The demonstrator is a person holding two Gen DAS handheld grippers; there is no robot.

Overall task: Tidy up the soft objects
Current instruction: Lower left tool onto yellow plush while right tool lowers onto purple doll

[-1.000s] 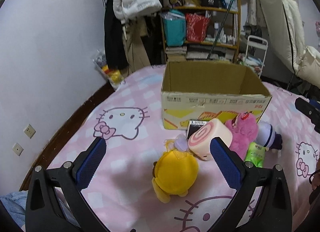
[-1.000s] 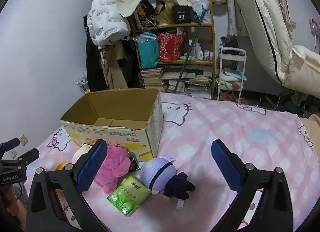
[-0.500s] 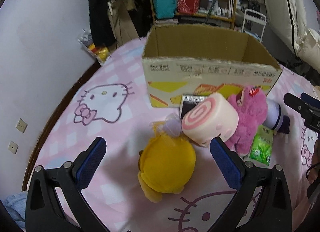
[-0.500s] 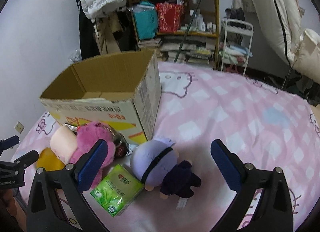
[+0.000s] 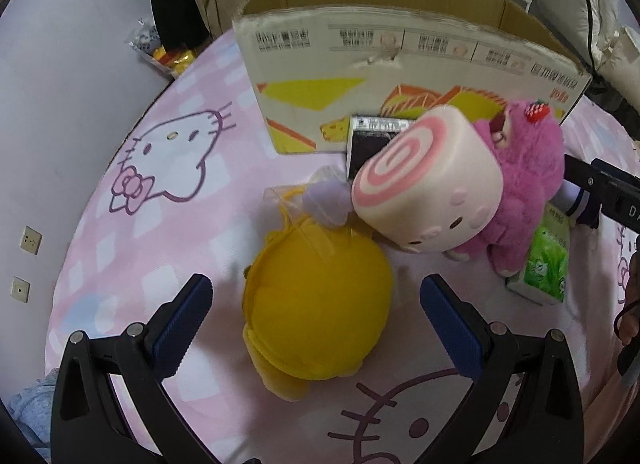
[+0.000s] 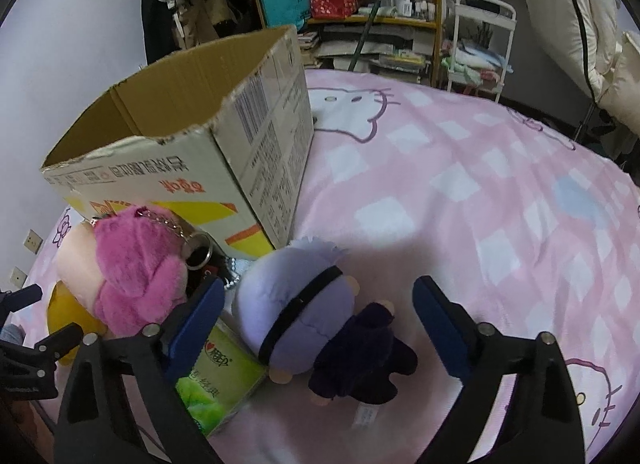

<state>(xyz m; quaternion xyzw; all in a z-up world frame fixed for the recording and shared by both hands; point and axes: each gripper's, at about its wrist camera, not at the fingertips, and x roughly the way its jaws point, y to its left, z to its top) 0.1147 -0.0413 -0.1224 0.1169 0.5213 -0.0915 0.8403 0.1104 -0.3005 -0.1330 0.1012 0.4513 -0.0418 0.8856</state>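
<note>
A yellow plush point(image 5: 316, 304) lies on the pink bed between the fingers of my left gripper point(image 5: 316, 316), which stands open and clear of it. Behind it lean a pink-swirl roll cushion point(image 5: 428, 180) and a pink furry bear point(image 5: 524, 184). In the right wrist view a lilac-headed doll in dark clothes point(image 6: 316, 316) lies between the jaws of my right gripper point(image 6: 320, 316). Those jaws are closing and the pads do not touch the doll. An open cardboard box point(image 5: 400, 64) point(image 6: 188, 152) stands behind the toys.
A green tissue pack point(image 6: 212, 380) point(image 5: 544, 264) lies beside the doll, under my right gripper's left finger. A dark packet point(image 5: 372, 140) leans on the box front. The wall with sockets point(image 5: 28, 240) is at the left; shelves point(image 6: 360, 4) and a trolley stand beyond the bed.
Both grippers have come down and tilted toward the bed. The yellow plush and the lilac doll now sit large between their fingers. The right jaws have narrowed a little.
</note>
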